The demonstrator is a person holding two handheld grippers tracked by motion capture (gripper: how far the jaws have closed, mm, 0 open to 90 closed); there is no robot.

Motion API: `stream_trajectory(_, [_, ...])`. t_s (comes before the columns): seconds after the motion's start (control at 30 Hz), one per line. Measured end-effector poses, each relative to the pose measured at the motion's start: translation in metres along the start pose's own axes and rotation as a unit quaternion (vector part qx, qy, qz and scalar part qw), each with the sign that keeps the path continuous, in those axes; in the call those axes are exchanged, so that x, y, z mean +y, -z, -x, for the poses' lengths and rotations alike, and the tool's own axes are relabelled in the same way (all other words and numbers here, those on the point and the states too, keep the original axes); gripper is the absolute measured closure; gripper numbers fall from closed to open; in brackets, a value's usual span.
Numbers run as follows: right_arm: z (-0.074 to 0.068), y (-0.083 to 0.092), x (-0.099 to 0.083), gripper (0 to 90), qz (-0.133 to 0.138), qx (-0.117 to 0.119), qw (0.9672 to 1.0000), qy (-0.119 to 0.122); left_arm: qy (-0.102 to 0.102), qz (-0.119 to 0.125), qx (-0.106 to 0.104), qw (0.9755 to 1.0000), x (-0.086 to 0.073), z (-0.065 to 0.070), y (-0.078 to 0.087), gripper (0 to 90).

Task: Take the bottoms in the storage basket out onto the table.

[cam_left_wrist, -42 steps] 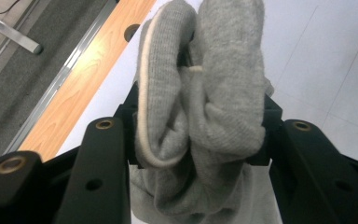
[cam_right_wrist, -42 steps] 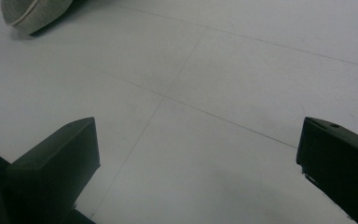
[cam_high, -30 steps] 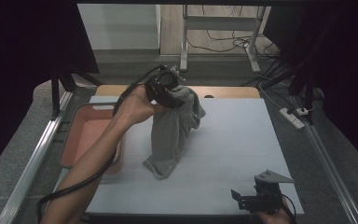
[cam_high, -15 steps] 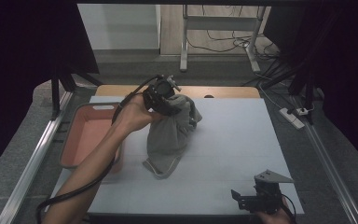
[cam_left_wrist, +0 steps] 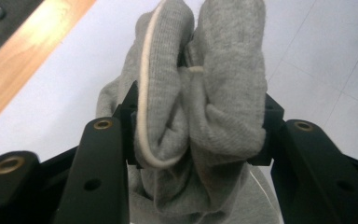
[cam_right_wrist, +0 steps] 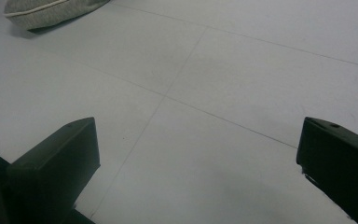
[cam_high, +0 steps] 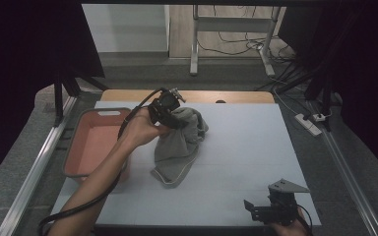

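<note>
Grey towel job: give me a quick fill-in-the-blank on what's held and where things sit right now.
1. The left gripper has its jaws shut on a bunched fold of the ____ towel.
2. The towel's lower end rests on the white ____.
3. The red tub sits at the table's ____ edge in the high view.
4. The right gripper has its jaws ____, nothing between them.

Missing words: grey; table; left; open

We see a grey towel (cream-edged) beside a salmon-pink tray on a white table.
</note>
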State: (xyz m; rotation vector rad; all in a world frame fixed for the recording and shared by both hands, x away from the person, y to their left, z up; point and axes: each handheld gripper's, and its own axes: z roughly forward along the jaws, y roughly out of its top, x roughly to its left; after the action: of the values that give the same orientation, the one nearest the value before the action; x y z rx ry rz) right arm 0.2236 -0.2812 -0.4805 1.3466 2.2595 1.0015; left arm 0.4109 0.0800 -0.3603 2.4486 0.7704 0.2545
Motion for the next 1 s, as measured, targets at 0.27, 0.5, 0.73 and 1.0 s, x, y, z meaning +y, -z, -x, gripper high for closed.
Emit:
stream_trajectory(0.27, [0.0, 0.0, 0.0, 0.0, 0.001, 0.002, 1.0, 0.0, -0.004, 0.015, -0.008, 0.9999, -0.011, -0.001, -0.01, 52.0])
stream_trajectory(0.5, [0.0, 0.0, 0.0, 0.0, 0.0, 0.001, 1.0, 0.0, 0.002, 0.017, -0.014, 0.9998, -0.018, -0.002, -0.019, 51.5])
stream_trajectory(0.73, [0.0, 0.0, 0.0, 0.0, 0.0, 0.0, 1.0, 0.0, 0.026, 0.009, -0.033, 0.9991, -0.025, -0.002, -0.033, 50.9])
stream_trajectory(1.0, [0.0, 0.0, 0.0, 0.0, 0.0, 0.0, 1.0, 0.0, 0.019, 0.003, -0.032, 0.9993, -0.034, 0.0, -0.051, 50.5])
